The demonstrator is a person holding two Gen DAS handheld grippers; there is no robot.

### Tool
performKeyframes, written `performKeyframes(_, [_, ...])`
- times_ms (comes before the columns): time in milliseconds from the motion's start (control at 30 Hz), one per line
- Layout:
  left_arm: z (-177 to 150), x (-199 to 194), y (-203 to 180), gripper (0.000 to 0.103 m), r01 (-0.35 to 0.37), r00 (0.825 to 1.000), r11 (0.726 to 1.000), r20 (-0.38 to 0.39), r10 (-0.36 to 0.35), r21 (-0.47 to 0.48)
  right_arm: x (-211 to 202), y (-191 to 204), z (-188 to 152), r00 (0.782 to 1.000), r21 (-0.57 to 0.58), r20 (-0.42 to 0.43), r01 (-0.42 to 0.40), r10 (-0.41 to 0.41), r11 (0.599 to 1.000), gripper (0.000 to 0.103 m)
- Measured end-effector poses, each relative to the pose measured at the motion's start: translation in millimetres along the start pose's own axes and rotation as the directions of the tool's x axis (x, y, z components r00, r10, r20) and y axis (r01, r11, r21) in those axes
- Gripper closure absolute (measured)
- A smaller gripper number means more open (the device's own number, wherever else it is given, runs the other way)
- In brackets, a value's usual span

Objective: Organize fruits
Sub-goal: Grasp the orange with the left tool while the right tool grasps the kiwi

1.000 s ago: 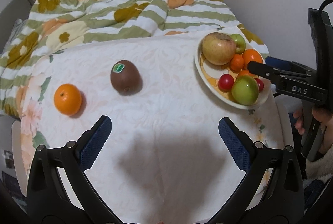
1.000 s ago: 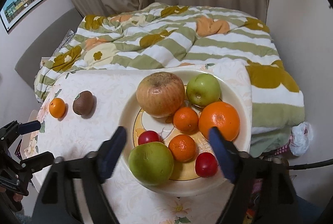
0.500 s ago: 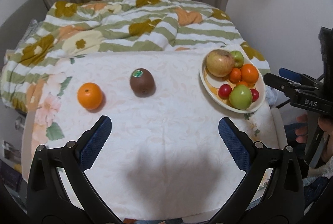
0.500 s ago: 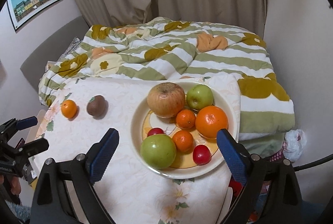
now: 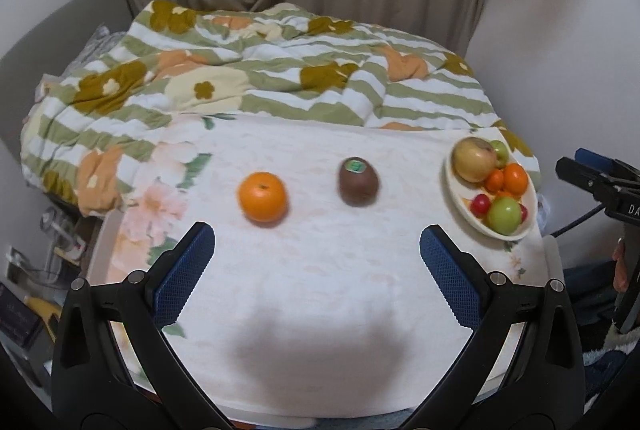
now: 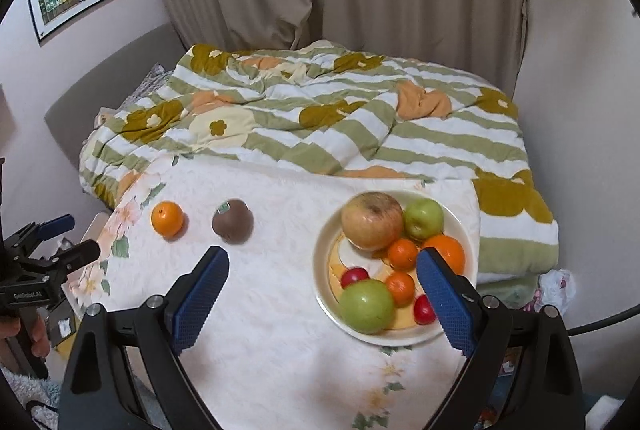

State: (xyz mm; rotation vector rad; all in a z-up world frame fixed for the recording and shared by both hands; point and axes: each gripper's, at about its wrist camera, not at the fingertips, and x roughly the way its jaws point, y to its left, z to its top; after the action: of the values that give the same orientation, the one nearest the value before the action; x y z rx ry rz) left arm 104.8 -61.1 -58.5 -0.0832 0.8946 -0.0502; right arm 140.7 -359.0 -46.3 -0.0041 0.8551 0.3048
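Task approx. mostly done: plate (image 6: 320, 272) is holding most fruit, orange (image 5: 263, 196) & kiwi (image 5: 359, 181) are lying loose on cloth (image 5: 320, 294); left gripper (image 5: 316, 270) & right gripper (image 6: 322, 294) are hanging apart, empty.

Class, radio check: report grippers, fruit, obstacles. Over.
Left gripper open, empty. Right gripper open, empty. Orange and kiwi loose on cloth, outside plate. Nothing blocking.

Left black two-finger gripper with blue ridged pads (image 5: 317, 262) tilted downward, jaws spread wide and empty, right black gripper with blue ridged pads (image 6: 323, 280) likewise tilted, jaws wide apart, nothing gripped
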Motion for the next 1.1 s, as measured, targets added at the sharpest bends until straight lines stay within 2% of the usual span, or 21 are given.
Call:
performKeyframes(133, [6, 3, 30, 0.0, 0.018, 1.0, 1.0, -0.014, -0.017, 0.005, 9, 28, 8, 1.0, 0.02, 0.001, 0.024, -0.024, 1.0, 0.009])
performKeyframes(267, [15, 11, 60, 0.0, 0.051, 0.998, 0.998, -0.037, -0.049, 0.039, 24, 54, 13, 0.995, 0.045, -0.014, 0.097, -0.096, 0.994, 0.009])
performKeyframes(567, [36, 47, 104, 0.0, 0.136, 0.987, 0.979, -0.103, -0.122, 0.15, 68, 100, 18, 0.991, 0.118, -0.081, 0.114, -0.105, 0.987, 0.009])
performKeyframes(800, [41, 90, 116, 0.0, 0.249, 0.962, 0.942, -0.173, -0.213, 0.225, 110, 120, 14, 0.986, 0.205, -0.13, 0.133, -0.107, 0.97, 0.009])
performKeyframes(1100, [29, 137, 102, 0.0, 0.344, 0.929, 0.88, -0.253, -0.269, 0.327, 155, 128, 7, 0.979, 0.237, -0.169, 0.152, -0.113, 0.96, 0.009])
